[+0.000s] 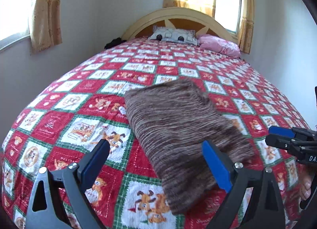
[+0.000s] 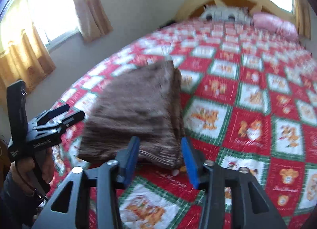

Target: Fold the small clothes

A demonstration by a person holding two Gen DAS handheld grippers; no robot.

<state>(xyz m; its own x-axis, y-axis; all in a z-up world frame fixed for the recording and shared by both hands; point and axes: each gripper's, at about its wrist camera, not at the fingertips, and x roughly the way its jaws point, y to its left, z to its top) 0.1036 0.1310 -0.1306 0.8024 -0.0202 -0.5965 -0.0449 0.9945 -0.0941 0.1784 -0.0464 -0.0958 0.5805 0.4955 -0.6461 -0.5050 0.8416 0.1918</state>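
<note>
A brown striped knitted garment [image 1: 178,130] lies folded into a thick rectangle on the red, white and green quilt [image 1: 83,98]. My left gripper [image 1: 156,149] is open and empty, just in front of the garment's near left edge. In the right wrist view the same garment [image 2: 136,114] lies ahead and left. My right gripper [image 2: 160,145] is open and empty at the garment's near right corner. The right gripper shows at the right edge of the left wrist view [image 1: 277,134]. The left gripper shows at the left of the right wrist view [image 2: 69,111].
The quilt covers a large bed with a curved wooden headboard [image 1: 178,19]. A patterned pillow [image 1: 174,36] and a pink pillow [image 1: 220,46] lie at the head. Walls and curtained windows [image 1: 11,7] stand to the left and behind. The right wrist view is motion-blurred.
</note>
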